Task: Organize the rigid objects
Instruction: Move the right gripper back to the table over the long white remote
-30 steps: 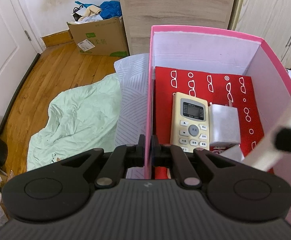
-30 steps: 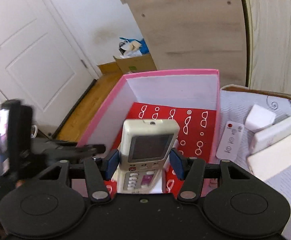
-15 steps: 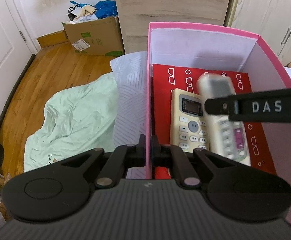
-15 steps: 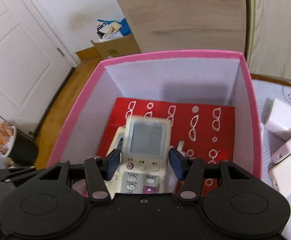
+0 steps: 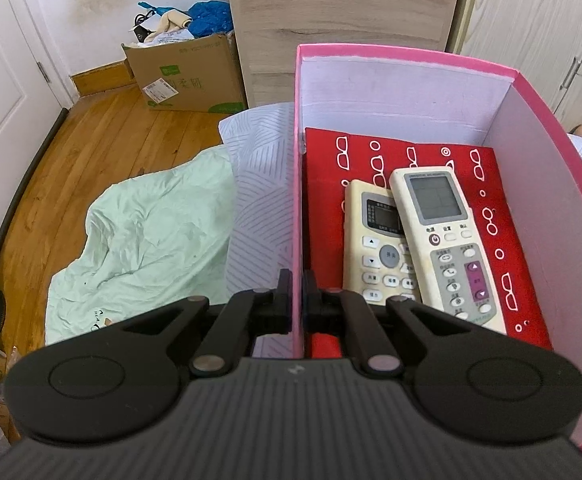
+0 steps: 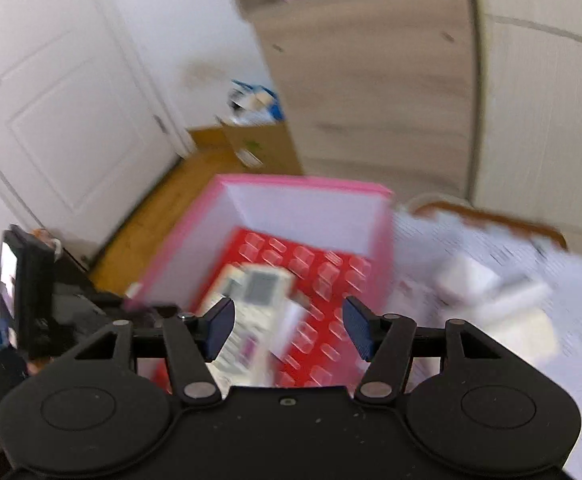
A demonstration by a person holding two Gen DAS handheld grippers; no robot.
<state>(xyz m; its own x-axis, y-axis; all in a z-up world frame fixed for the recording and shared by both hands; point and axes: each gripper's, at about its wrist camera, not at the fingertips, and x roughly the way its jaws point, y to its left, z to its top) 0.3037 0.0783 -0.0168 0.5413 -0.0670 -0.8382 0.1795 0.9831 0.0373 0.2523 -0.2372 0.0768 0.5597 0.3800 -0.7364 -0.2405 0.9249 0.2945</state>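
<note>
Released remote [image 5: 443,240] now in pink box [image 5: 551,200] (beside another), right tongs [image 6: 287,328] opening empty above, left tongs [image 5: 298,300] clamp box wall.

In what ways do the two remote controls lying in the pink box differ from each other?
The right remote is larger and whiter; the left remote is smaller and more yellowed. The right remote has a big grey screen and a purple button strip; the left remote has a small dark screen and a round grey button. The right remote overlaps the left remote's edge. Both lie face up in the pink box.
</note>
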